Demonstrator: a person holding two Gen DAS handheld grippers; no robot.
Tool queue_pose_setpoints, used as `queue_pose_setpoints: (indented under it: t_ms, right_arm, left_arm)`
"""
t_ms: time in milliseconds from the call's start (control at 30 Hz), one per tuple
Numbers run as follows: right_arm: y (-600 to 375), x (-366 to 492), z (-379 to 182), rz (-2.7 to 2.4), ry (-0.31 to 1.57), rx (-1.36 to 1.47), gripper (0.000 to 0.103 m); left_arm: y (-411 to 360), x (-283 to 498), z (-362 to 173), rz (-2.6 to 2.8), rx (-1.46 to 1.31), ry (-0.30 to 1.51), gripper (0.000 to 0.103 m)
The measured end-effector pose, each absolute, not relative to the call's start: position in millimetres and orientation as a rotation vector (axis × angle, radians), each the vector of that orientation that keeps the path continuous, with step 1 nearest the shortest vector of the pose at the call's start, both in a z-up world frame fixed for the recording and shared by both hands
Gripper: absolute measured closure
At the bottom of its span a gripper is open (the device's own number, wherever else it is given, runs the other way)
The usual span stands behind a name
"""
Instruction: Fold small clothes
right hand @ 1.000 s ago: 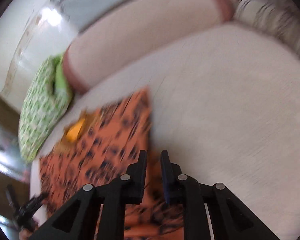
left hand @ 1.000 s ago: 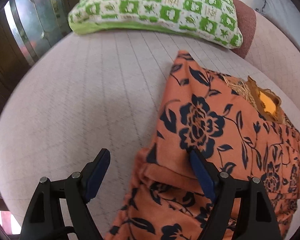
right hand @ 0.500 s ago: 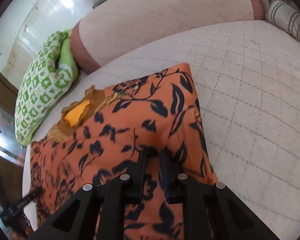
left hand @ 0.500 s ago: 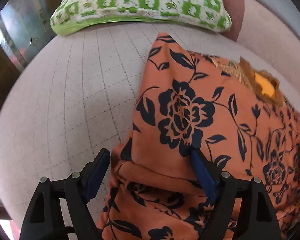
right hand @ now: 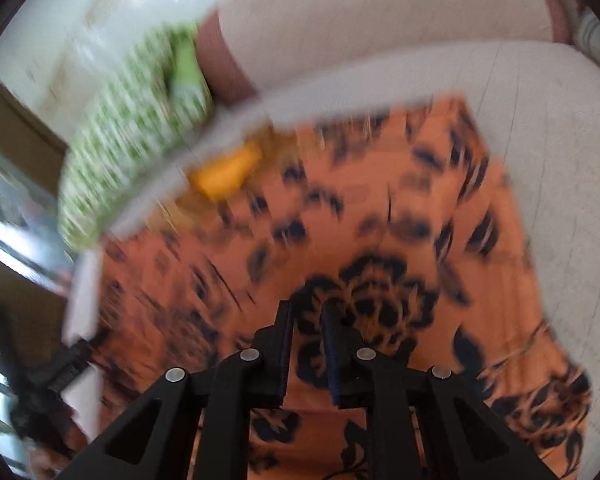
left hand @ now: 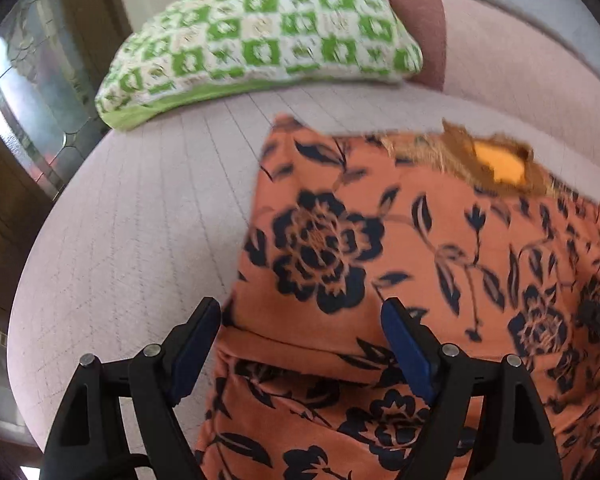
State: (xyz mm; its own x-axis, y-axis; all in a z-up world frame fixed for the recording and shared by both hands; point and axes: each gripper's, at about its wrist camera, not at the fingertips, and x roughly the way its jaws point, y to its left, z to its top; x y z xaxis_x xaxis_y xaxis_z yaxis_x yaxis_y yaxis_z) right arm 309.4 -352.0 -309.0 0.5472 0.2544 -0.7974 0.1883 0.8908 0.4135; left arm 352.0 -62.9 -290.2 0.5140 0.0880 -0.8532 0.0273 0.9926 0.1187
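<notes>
An orange garment with a dark blue flower print (left hand: 400, 248) lies folded on a pale quilted sofa seat (left hand: 140, 220). Its neckline with a yellow lining (left hand: 500, 162) faces the backrest. A fold edge crosses just in front of my left gripper (left hand: 304, 344), which is open and empty over the garment's left edge. My right gripper (right hand: 306, 320) hovers over the garment (right hand: 380, 240) with its jaws nearly together and nothing seen between them. The right wrist view is blurred.
A green and white checked pillow (left hand: 260, 36) lies at the back of the seat, also in the right wrist view (right hand: 132, 148). The sofa backrest (left hand: 520, 64) rises behind. A glass door (left hand: 24, 92) stands at left. The other gripper shows at the edge (right hand: 40, 380).
Both grippers have moved over the garment, which sits more centred in each view. The right gripper swung left from bare seat onto the fabric. The left jaws stayed open.
</notes>
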Motion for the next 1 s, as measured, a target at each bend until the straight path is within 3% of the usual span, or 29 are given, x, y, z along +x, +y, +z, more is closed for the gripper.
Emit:
queue_pose_setpoints:
  t_ms: [567,833,1000]
  right_arm:
    - [-326.8,229.9,-229.3,0.085,0.721,0.359,0.085]
    - [-312.3,197.0,-210.3,0.091,0.663,0.343,0.085]
    - [-294.1,158.6,-205.9,0.097,0.635,0.3,0.077]
  left_arm:
    - [-74.5,312.8,-232.7,0.012,0.077,0.845,0.02]
    - [-85.5,258.8,-204.8,-0.021,0.101,0.748,0.02]
    - [-84.6,210.4,-200.4,-0.03,0.104,0.737,0.02]
